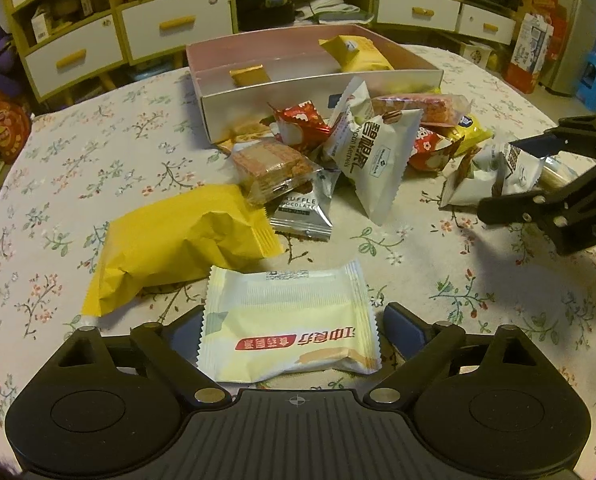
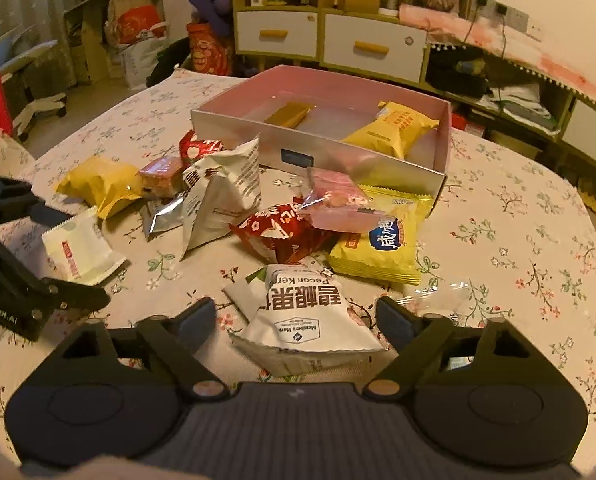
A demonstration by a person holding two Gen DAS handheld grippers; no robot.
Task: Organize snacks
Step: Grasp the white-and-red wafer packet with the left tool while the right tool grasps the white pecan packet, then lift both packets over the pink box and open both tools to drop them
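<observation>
My left gripper (image 1: 293,320) stands open around a pale yellow-white packet (image 1: 289,320) lying flat on the floral tablecloth; a gap shows beside its right pad (image 1: 404,322). My right gripper (image 2: 298,312) is open around a white pecan-kernel packet (image 2: 310,316), its pads clear of the wrapper. The left wrist view shows the right gripper (image 1: 514,176) at the right edge. The left gripper (image 2: 69,254) appears at the left of the right wrist view. A pink open box (image 1: 318,84) (image 2: 338,156) holds a gold bar (image 1: 249,74) and a yellow packet (image 1: 358,54).
A loose pile lies before the box: a big yellow packet (image 1: 169,248), a silver truffle chocolate packet (image 1: 302,212), another white pecan packet (image 1: 378,152), red packets (image 2: 281,232), a yellow biscuit packet (image 2: 382,240). Drawer cabinets (image 1: 169,28) stand behind the round table.
</observation>
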